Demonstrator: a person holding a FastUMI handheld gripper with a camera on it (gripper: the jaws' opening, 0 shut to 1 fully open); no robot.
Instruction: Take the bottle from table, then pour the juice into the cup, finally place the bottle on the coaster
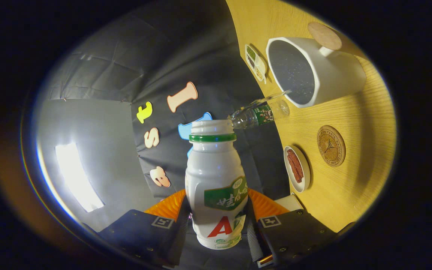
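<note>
My gripper is shut on a white juice bottle with a green neck ring and a green and red label; both fingers press on its lower body. The bottle's mouth is uncapped. The view is rolled, so the wooden table stands on edge to one side and the bottle lies about level with it, held off the surface. Beyond the bottle's mouth and toward the table stands a white cup, its dark inside facing me. A round cork coaster with a dark emblem lies on the table between the cup and my fingers.
A small clear plastic bottle stands by the cup's rim, just past the juice bottle's mouth. A white dish with red-brown food sits beside the coaster. A small divided snack tray and a plain cork disc lie beyond the cup.
</note>
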